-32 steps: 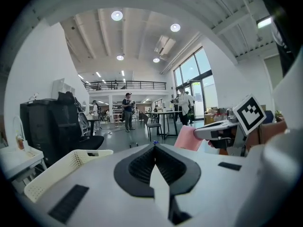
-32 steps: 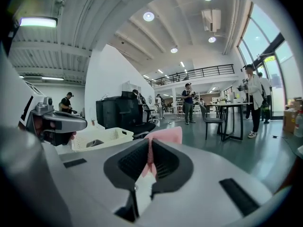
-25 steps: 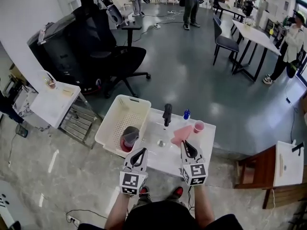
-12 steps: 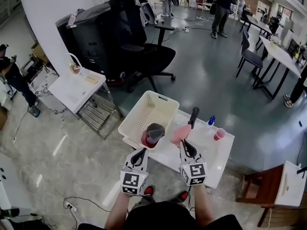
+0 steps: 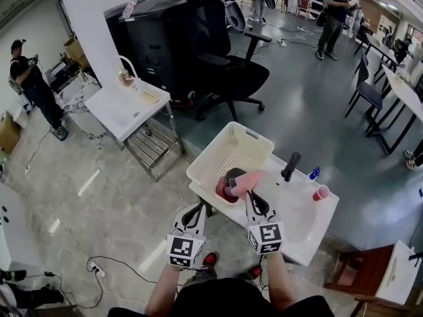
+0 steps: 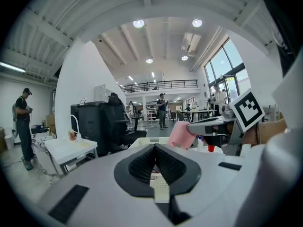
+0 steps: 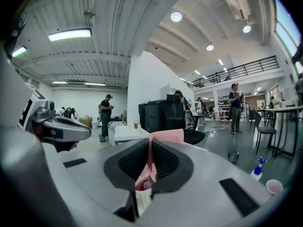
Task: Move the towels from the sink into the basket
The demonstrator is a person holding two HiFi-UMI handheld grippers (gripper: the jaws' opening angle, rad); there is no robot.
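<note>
Black jaws on the left hand-held gripper (image 5: pixel 197 209) are pressed together with nothing in them, and it hangs over the floor just off the near left of the sink (image 5: pixel 301 213). Right hand-held gripper (image 5: pixel 248 197) is beside it, clamped on a pink towel (image 5: pixel 243 180); in its own view the cloth is squeezed right down the middle between the pads and sticks up past the tips. From the head view that towel sits over the near corner of the basket (image 5: pixel 259 139), where it meets the sink, though I can't tell if it's touching anything below. Two more towels are already in that end of the basket, a grey one (image 5: pixel 235 174) bunched up and a red one (image 5: pixel 221 191) beside it, nearer the rim. The rest of the white basket is bare mesh. On the sink top past the towel there's a black faucet (image 5: pixel 289 166), then a small blue spray bottle (image 5: pixel 314 173) and a pink cup (image 5: pixel 321 192) near it. Further out on the left is a white desk (image 5: pixel 122 111) with a couple of small things on it, and behind the basket a black office chair (image 5: pixel 228 78). A person (image 5: pixel 33 88) stands far left, looking down at something in their hands.
</note>
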